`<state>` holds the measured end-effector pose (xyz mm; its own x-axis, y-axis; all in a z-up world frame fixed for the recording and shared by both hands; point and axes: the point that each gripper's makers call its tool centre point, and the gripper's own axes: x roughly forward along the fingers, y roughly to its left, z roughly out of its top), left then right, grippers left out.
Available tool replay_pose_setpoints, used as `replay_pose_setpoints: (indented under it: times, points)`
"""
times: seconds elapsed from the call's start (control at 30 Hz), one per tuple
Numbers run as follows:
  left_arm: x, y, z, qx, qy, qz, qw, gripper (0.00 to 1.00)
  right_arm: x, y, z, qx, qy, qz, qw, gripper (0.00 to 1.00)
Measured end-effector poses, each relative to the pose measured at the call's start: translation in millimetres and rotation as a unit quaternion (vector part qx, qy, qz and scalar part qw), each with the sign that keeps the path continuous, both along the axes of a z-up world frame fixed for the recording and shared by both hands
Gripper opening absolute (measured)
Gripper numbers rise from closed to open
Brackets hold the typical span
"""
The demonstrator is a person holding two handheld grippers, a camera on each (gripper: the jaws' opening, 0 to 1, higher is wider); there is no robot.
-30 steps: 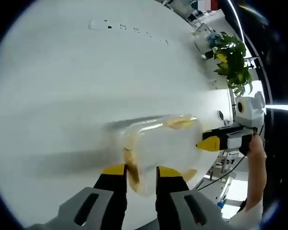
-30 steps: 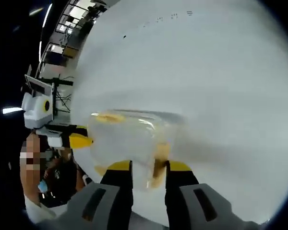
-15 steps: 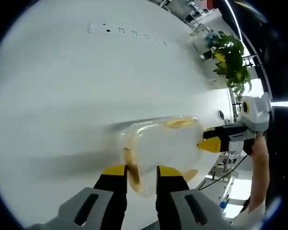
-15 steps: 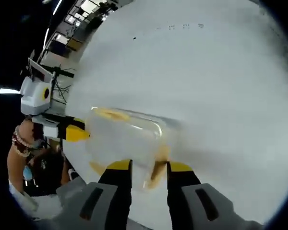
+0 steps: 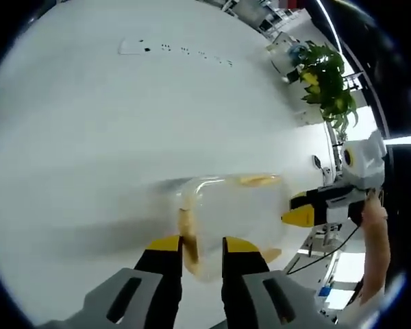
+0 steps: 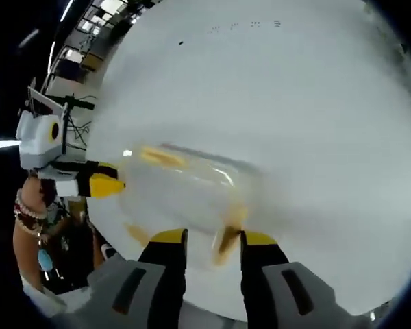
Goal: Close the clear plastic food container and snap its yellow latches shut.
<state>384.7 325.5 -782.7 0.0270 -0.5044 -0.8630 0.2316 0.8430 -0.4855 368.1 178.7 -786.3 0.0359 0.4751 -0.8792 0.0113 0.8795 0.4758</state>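
A clear plastic food container (image 5: 234,214) with rounded corners is seen lying on a big white table (image 5: 123,123). It looks see-through and a bit blurry. Yellow latches are seen on its sides: one yellow latch (image 5: 188,234) sits at the near end in the left gripper view, and another (image 5: 259,180) is on the far long side. The lid looks to be down on the box, but it cannot be told if the latches are snapped.

In the left gripper view, the left gripper (image 5: 194,245) with yellow tips is placed around the near end latch, one jaw on each side. It cannot be told if the latch is pinched. The right gripper (image 5: 298,216) is seen at the other end of the box, touching it.

In the right gripper view, the right gripper (image 6: 211,238) is set around its own end latch (image 6: 227,234) the same way. A green leafy plant (image 5: 327,82) stands past the table edge.
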Motion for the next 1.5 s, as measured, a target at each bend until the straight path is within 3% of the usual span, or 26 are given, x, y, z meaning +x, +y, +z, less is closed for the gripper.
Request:
replay_pose_setpoints:
  times: [0.33,0.4,0.5,0.53,0.57,0.7,0.93,1.0,1.07,1.1,1.13,1.2,1.3,1.37,1.4,1.43,1.47,1.5]
  points:
    - [5.5,2,0.0,0.0,0.005,0.005,1.0,0.14,-1,-4,1.3,-0.012,0.007,0.006,0.9999,0.19]
    - [7.8,2,-0.7,-0.002,0.009,0.01,0.9999,0.14,1,-6,0.7,-0.004,0.018,-0.009,0.9998,0.16]
    - [4.6,1,-0.5,-0.003,0.015,0.017,0.9997,0.13,1,-6,1.2,0.04,0.029,-0.056,0.9972,0.12]
    - [6.6,0,0.2,-0.005,0.015,0.026,0.9995,0.13,-4,-9,4.1,0.038,0.052,-0.077,0.9949,0.1]
    - [5.1,0,0.6,-0.002,0.018,0.025,0.9995,0.13,0,-10,2.7,0.04,0.026,-0.056,0.9973,0.1]
    - [8.7,0,2.2,-0.002,0.012,0.016,0.9998,0.13,0,-8,3.9,0.036,0.021,-0.049,0.9979,0.11]
    - [6.9,0,4.0,-0.01,-0.006,0.0,0.9999,0.15,3,-4,4.7,0.035,-0.021,-0.009,0.9991,0.17]
    - [7.2,0,4.9,-0.016,-0.029,-0.027,0.9991,0.16,4,-3,5.0,0.029,-0.031,0.002,0.9991,0.18]
    - [10.3,0,7.1,-0.016,-0.082,-0.07,0.994,0.16,6,-2,5.2,0.024,-0.052,0.021,0.9982,0.19]
    - [13.3,1,10.6,-0.011,-0.126,-0.112,0.9857,0.15,6,-1,5.3,0.022,-0.076,0.042,0.996,0.2]
    - [14.7,3,12.0,-0.006,-0.139,-0.123,0.9826,0.17,6,0,5.8,0.021,-0.087,0.051,0.9946,0.2]
    - [24.3,9,21.7,0.012,-0.203,-0.157,0.9665,0.27,1,0,7.0,0.017,-0.107,0.087,0.9903,0.2]
    - [38.4,7,47.9,0.0,-0.306,-0.194,0.9319,0.28,4,0,16.6,0.018,-0.133,0.096,0.9863,0.21]
    - [39.8,-5,72.7,-0.035,-0.378,-0.216,0.8993,0.23,6,3,27.3,0.028,-0.148,0.1,0.9835,0.23]
    - [38.8,-13,87.1,-0.043,-0.434,-0.241,0.8669,0.2,11,3,37.1,0.03,-0.176,0.107,0.9781,0.22]
    - [35.4,-18,94.5,-0.041,-0.473,-0.269,0.8382,0.18,17,4,44.6,0.029,-0.2,0.112,0.9729,0.19]
    - [27.3,-26,98.6,-0.029,-0.513,-0.31,0.8003,0.16,19,8,55.3,0.027,-0.235,0.126,0.9634,0.13]
    - [19.3,-30,96.2,-0.018,-0.528,-0.346,0.7755,0.13,20,14,62.0,0.032,-0.258,0.146,0.9546,0.09]
